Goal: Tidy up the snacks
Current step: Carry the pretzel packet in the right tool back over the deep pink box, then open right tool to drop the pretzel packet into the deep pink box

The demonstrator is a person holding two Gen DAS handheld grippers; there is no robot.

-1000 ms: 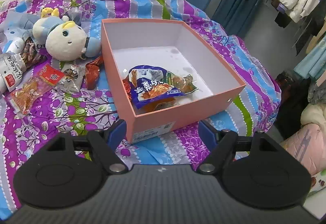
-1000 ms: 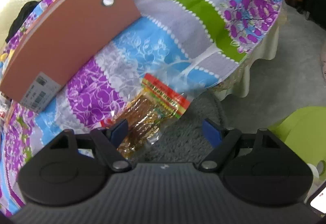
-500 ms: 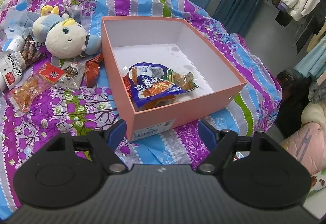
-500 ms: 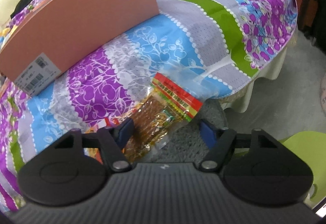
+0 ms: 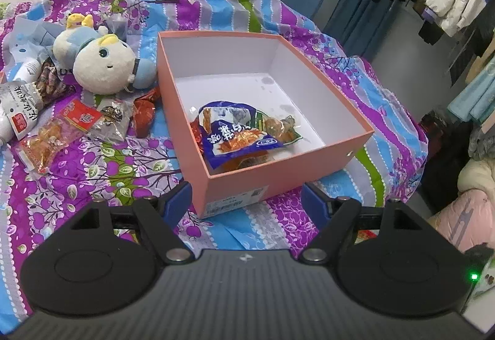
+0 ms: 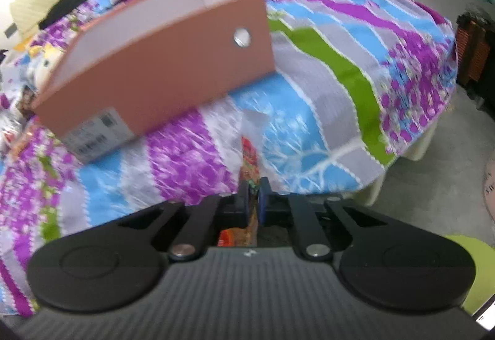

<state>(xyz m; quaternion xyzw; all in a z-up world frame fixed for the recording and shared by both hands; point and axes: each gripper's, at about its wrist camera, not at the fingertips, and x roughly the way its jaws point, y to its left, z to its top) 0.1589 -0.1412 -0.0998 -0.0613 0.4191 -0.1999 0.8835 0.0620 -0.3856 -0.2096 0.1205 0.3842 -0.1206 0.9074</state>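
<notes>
While my right tool [image 6: 253,197] is clamped thinly on the snack packet [image 6: 249,160] at frame centre, below the salmon box [image 6: 161,61], and my left tool [image 5: 247,200] gapes empty, the slick wrapper may slip free.

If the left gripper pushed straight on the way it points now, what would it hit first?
Most likely the near wall of the pink box, which sits dead ahead between the open jaws of the left gripper. Depth is hard to judge, and the bedspread lies just beneath.

Bed [image 5: 130,173]: box [image 5: 247,185], plush [image 5: 102,64], snack packets [image 5: 46,139].
</notes>
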